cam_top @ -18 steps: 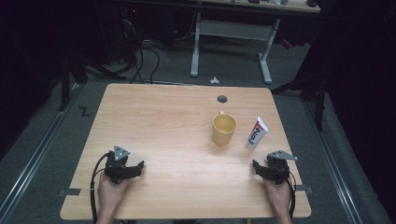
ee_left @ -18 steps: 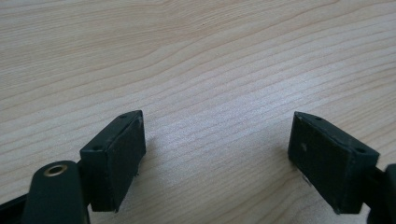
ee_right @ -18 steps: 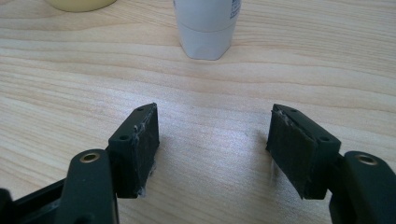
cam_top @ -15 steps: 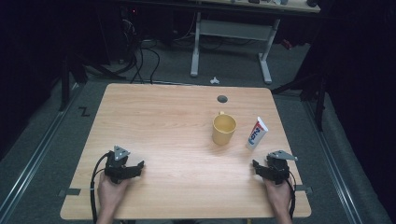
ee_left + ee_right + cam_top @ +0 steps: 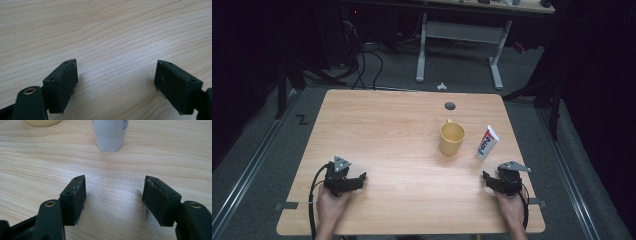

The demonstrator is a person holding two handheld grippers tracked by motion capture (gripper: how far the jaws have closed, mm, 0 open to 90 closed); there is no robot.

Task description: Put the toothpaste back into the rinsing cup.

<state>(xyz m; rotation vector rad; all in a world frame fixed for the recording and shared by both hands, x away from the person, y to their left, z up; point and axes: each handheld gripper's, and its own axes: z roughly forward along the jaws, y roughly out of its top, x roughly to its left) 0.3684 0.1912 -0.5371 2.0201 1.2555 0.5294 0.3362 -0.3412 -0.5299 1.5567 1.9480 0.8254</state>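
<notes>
Nearest the person's edge of the wooden table (image 5: 392, 130), well short of the yellow mug (image 5: 452, 138) that serves as the landmark here, the two grippers rest low on the bare wood. The left gripper (image 5: 352, 181) sits far to the mug's left and nearer the person, its jaws spread wide with only wood grain between them, as the left gripper view (image 5: 116, 82) shows. The right gripper (image 5: 493, 180) lies nearer than the mug and a little to its right; its jaws stand wide apart too, holding nothing, and the right gripper view (image 5: 113, 195) looks between them at the table. Just beyond that gripper, immediately right of the mug and apart from it, a white toothpaste tube (image 5: 487, 142) stands on its cap (image 5: 110, 141), leaning slightly. Beyond the mug, a dark round hole (image 5: 450, 106) marks the tabletop.
</notes>
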